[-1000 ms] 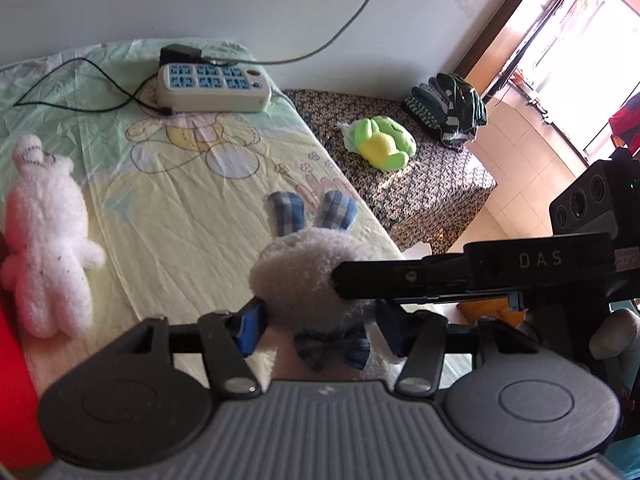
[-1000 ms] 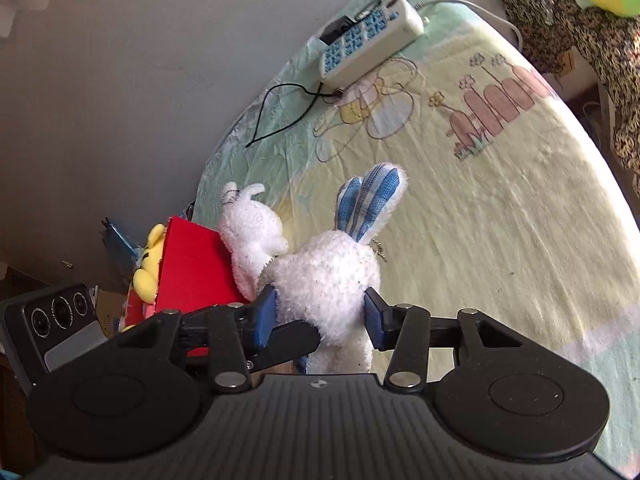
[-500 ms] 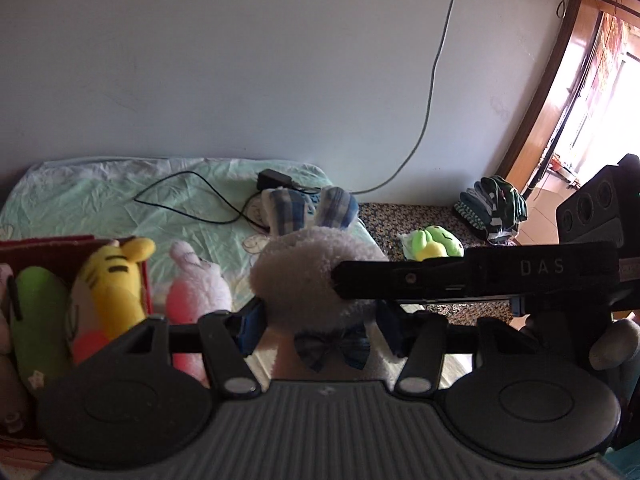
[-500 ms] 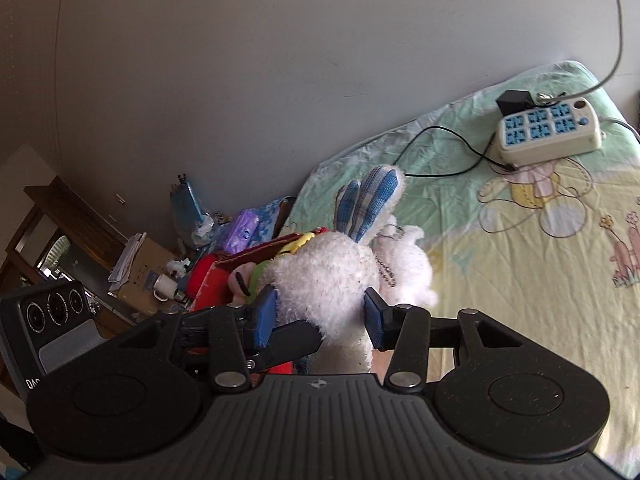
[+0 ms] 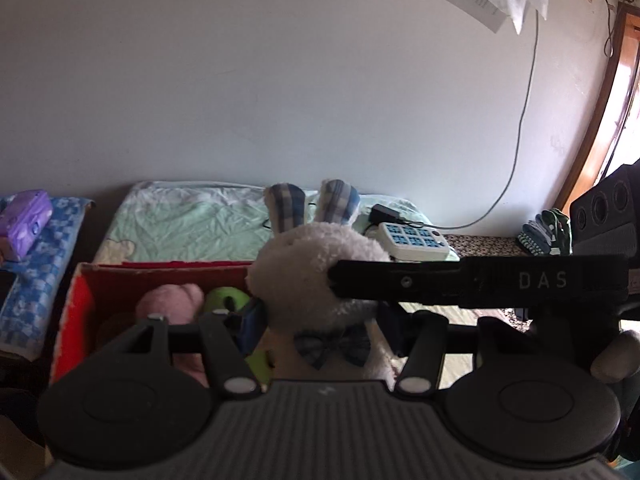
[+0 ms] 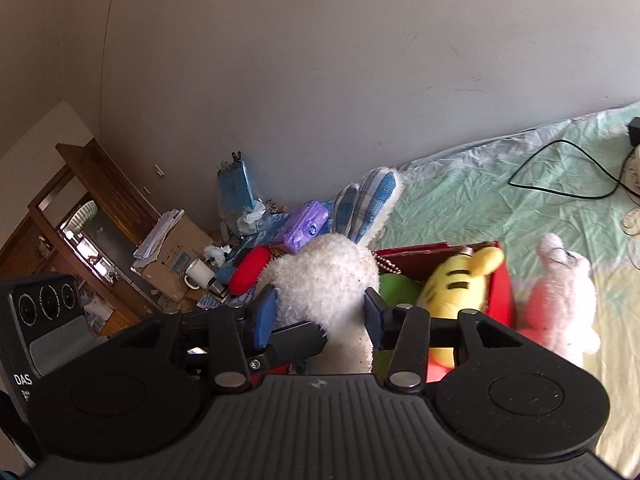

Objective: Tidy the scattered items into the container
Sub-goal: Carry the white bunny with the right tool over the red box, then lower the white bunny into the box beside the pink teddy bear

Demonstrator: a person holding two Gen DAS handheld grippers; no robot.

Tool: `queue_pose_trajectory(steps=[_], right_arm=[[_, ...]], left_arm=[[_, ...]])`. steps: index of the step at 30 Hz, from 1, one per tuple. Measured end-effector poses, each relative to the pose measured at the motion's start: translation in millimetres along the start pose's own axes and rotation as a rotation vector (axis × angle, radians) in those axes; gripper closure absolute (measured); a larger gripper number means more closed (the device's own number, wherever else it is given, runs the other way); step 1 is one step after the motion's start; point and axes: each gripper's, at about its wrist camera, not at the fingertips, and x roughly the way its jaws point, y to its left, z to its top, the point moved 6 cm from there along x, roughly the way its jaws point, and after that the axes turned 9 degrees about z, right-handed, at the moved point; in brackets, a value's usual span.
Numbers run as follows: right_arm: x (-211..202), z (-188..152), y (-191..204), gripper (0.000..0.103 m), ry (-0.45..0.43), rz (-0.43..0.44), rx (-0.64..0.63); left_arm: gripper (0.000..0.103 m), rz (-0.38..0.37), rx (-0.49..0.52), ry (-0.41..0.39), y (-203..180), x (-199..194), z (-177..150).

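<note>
Both grippers are shut on a white plush rabbit (image 5: 308,276) with blue plaid ears and a bow tie; it also shows in the right wrist view (image 6: 324,280). My left gripper (image 5: 320,328) and right gripper (image 6: 320,312) hold it in the air over the red box (image 5: 72,308) on the bed. The box holds a pink plush (image 5: 172,300), a green plush (image 5: 226,300) and a yellow striped plush (image 6: 456,284). A pink-white plush (image 6: 560,300) lies on the bed beside the box's right wall (image 6: 500,296).
A white power strip (image 5: 412,240) and black cable (image 6: 560,184) lie on the green sheet. A purple pack (image 5: 24,220) sits on a blue cloth left of the bed. A cluttered wooden desk (image 6: 92,240) with a mug (image 6: 196,272) stands further left.
Both grippers have carried the rabbit up off the bed and leftward, from beside the pink-white plush to over the red box. The grip is unchanged.
</note>
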Motion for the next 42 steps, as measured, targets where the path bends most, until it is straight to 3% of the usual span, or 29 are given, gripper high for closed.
queue_pose_trajectory(steps=[8, 15, 21, 29, 35, 39, 42], right_arm=[[72, -22, 14, 0.055, 0.039, 0.0, -0.059], [105, -31, 21, 0.055, 0.064, -0.035, -0.1], [130, -39, 25, 0.055, 0.08, -0.082, -0.132], [152, -45, 17, 0.055, 0.088, -0.155, -0.084], [163, -44, 13, 0.054, 0.097, -0.174, -0.077], [171, -48, 7, 0.054, 0.109, -0.175, -0.037], [170, -52, 6, 0.054, 0.112, -0.18, -0.029]], left_arm=[[0.045, 0.062, -0.015, 0.041, 67, 8, -20], [0.044, 0.077, -0.021, 0.081, 100, 29, -31], [0.044, 0.117, 0.013, 0.126, 113, 45, -38], [0.043, 0.171, 0.065, 0.172, 120, 63, -42], [0.042, 0.198, 0.052, 0.196, 125, 72, -42], [0.042, 0.26, 0.136, 0.206, 117, 77, -46], [0.041, 0.263, 0.138, 0.2, 117, 76, -47]])
